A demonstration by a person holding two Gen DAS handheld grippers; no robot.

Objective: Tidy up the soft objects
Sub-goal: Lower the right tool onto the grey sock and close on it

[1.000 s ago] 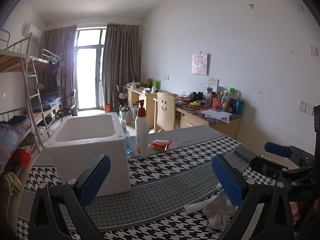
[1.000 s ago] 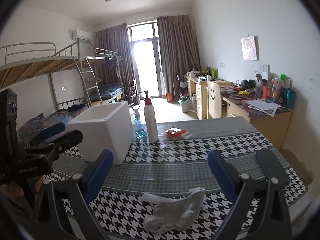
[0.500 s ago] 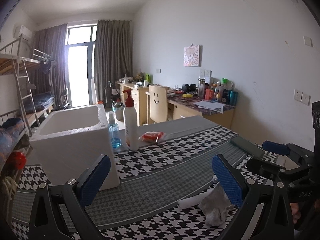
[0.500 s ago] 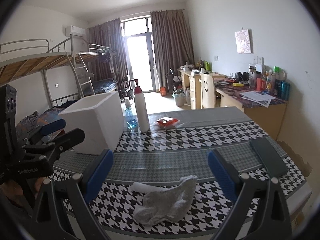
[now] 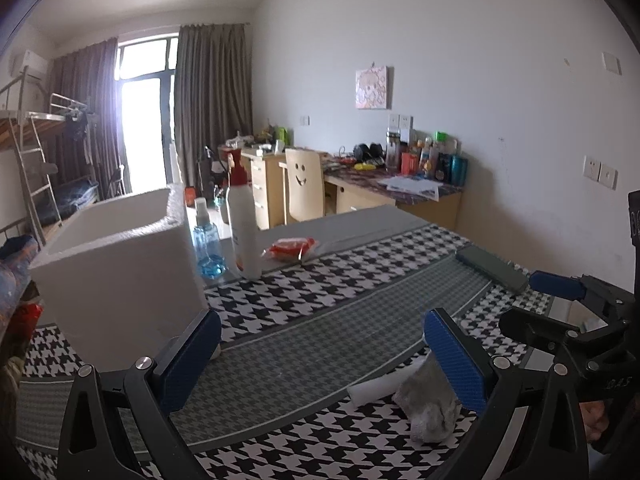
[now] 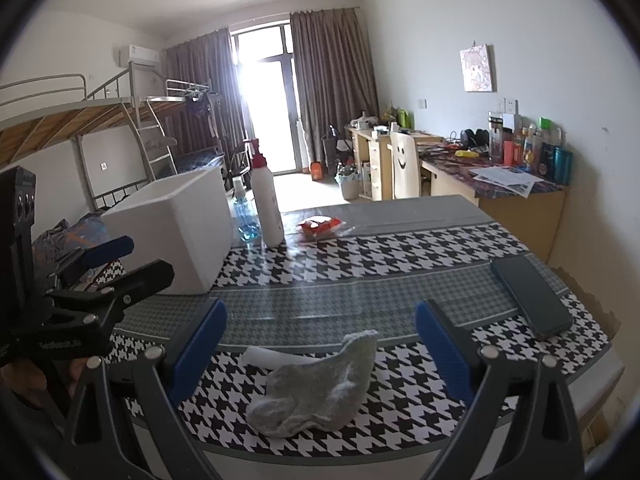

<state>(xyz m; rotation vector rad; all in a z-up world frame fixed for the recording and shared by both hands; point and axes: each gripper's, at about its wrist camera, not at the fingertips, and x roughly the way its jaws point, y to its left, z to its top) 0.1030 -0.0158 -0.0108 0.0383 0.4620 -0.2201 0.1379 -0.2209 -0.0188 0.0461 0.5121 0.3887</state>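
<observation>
A crumpled grey sock (image 6: 316,392) lies on the houndstooth tablecloth near the table's front edge, over a white sock (image 6: 272,358). In the left wrist view the grey sock (image 5: 428,404) and white sock (image 5: 380,386) lie at lower right. My right gripper (image 6: 320,352) is open and empty, hovering just above and in front of the grey sock. My left gripper (image 5: 320,356) is open and empty, to the left of the socks. A white foam box (image 5: 120,268) stands open-topped at the table's left; it also shows in the right wrist view (image 6: 176,232).
A white pump bottle (image 6: 266,204), a small blue spray bottle (image 6: 244,220) and a red packet (image 6: 320,226) stand behind the box. A dark phone (image 6: 530,296) lies at the table's right. Bunk bed at left, desks and a chair behind.
Both grippers have shifted slightly toward the table and downward; the socks sit larger and nearer between the right gripper's fingers. Nothing was grasped or moved.
</observation>
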